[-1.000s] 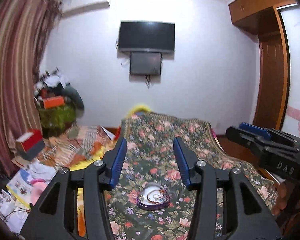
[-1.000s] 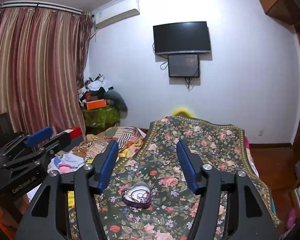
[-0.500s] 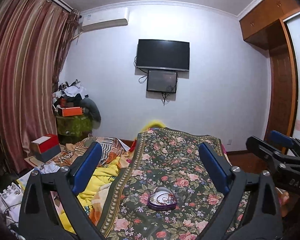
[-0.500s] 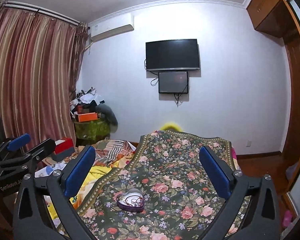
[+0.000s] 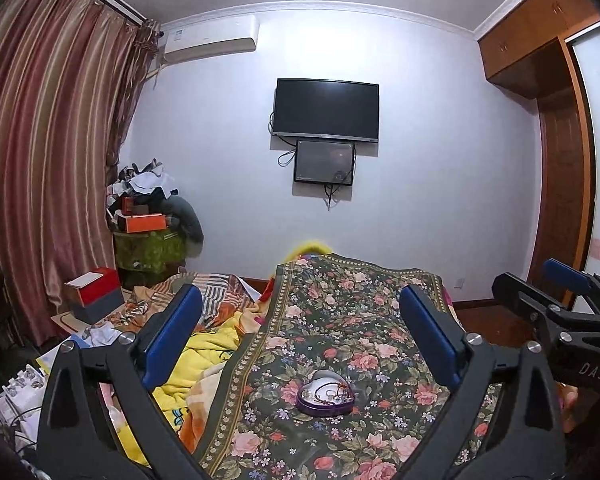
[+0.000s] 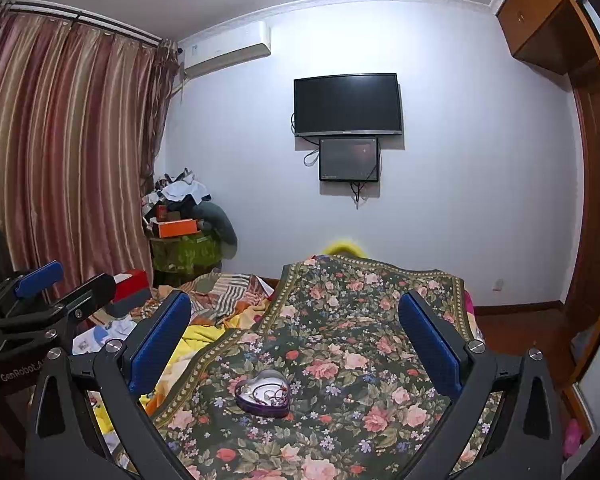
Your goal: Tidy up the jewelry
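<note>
1. Bed (image 5: 340, 320) with floral cover fills the view ahead; clutter lies left of it. We keep both tools over the cover, clear of the yellow blanket (image 5: 204, 352).
2. Left gripper (image 5: 300, 332) and right gripper (image 6: 296, 332) both hang above the bed, fingers spread wide, holding nothing.
3. Heart tin (image 5: 326, 394) sits alone on the cover, lid off; in both views it lies low between the fingers, well short of the tips.
4. Jewelry (image 6: 270, 392) lies tangled inside the tin; pieces are too small to tell apart. We judge it best to descend slowly, steady the tin wall with one gripper, and narrow the other before picking a single strand.
</note>
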Motion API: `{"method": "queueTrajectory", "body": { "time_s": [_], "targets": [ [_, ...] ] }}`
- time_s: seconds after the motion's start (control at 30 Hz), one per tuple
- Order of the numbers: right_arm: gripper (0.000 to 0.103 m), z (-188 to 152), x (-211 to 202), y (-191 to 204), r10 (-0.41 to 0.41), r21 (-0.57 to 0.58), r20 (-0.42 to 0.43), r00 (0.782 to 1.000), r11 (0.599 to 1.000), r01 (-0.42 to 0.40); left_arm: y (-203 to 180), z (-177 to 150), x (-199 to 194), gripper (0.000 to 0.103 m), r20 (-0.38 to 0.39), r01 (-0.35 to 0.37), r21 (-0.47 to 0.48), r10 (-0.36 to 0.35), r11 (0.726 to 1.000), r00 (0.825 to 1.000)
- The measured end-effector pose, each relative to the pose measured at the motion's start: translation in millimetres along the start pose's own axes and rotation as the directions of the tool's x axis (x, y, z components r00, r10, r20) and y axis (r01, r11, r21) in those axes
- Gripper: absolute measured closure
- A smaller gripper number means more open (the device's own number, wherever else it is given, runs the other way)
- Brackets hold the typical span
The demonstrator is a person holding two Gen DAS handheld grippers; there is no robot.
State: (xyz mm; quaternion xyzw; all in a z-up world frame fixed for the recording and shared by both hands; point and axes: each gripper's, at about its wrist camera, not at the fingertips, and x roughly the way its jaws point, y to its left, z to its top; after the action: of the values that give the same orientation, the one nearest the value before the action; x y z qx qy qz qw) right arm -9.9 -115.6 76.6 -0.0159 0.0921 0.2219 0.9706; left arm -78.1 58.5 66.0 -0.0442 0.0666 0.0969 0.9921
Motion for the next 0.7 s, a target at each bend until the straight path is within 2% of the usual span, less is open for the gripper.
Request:
{"method": "queueTrajectory", "body": {
  "time_s": [0.7],
  "targets": [
    [0.000, -2.6, 4.1, 0.4, 0.009, 0.000, -0.037, 0.999, 1.000, -0.009, -3.7, -3.3, 8.1, 0.004, -0.033, 0.009, -0.001, -0.009, 1.000, 0.999]
  ]
}}
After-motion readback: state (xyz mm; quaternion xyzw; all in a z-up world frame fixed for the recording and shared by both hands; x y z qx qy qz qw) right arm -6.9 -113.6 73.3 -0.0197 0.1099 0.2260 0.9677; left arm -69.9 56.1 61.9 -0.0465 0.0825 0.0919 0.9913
